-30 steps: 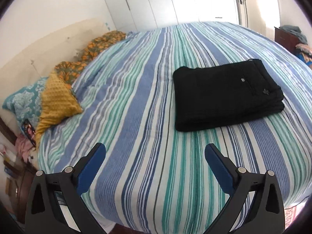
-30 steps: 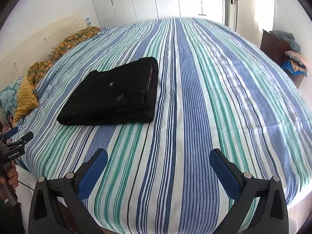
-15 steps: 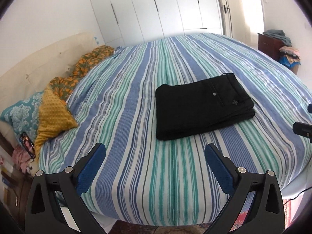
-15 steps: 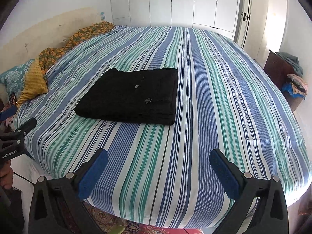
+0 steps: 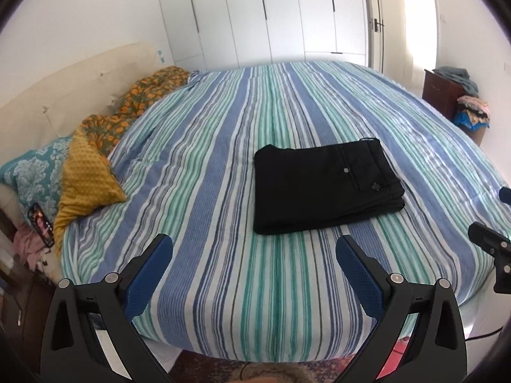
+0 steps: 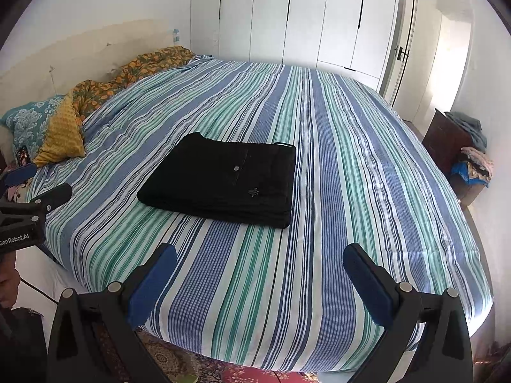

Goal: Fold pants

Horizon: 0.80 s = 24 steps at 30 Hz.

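Beside the folded pants, only the right view shows the left gripper.

Striped bedspread, mustard pillow (left edge), white wardrobes.

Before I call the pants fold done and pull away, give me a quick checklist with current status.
1. Black pants folded into a compact rectangle: ok.
2. Layers stacked evenly at the near edge, no leg trailing out: ok.
3. Pants lying wholly on the striped bedspread, away from its edges: ok.
4. Left gripper open and holding nothing: ok.
5. Right gripper open, clear of the pants: ok.
6. Underside of the fold free of bunching: cannot tell, hidden.
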### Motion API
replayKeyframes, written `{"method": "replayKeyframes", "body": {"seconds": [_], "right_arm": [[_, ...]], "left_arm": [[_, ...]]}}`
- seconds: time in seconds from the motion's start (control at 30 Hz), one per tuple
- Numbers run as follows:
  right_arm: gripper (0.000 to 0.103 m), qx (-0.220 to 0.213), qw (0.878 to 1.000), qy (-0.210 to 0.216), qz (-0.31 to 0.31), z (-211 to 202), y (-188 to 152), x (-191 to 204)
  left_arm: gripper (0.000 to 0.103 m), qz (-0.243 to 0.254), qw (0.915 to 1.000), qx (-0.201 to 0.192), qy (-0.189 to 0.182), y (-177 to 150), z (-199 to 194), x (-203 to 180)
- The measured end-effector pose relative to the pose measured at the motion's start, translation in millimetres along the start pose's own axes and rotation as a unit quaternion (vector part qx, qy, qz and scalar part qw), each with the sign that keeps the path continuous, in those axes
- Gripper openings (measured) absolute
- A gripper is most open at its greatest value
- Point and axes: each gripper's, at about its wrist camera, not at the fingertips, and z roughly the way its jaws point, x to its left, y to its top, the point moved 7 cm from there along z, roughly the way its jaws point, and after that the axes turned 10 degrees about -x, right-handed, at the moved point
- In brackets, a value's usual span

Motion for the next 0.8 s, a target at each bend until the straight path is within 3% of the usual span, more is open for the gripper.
{"method": "replayKeyframes", "body": {"seconds": [0.47, 0.63, 0.8], "right_arm": [[0.103, -0.015, 0.999, 0.001, 0.040, -12.0, 2.6, -3.6], [0.103, -0.017, 0.999, 0.007, 0.048, -16.6, 0.3, -2.6], [0.103, -0.014, 0.999, 0.002, 0.050, -20.7, -0.8, -1.7]], "left_arm": [[0.102, -0.018, 0.9992, 0.032, -0.017, -7.5, -6.7, -11.1], [0.103, -0.007, 0.9991, 0.041, -0.002, -9.2, -6.5, -13.1], [0.102, -0.027, 0.9976, 0.061, -0.019, -14.7, -7.0, -14.5]]}}
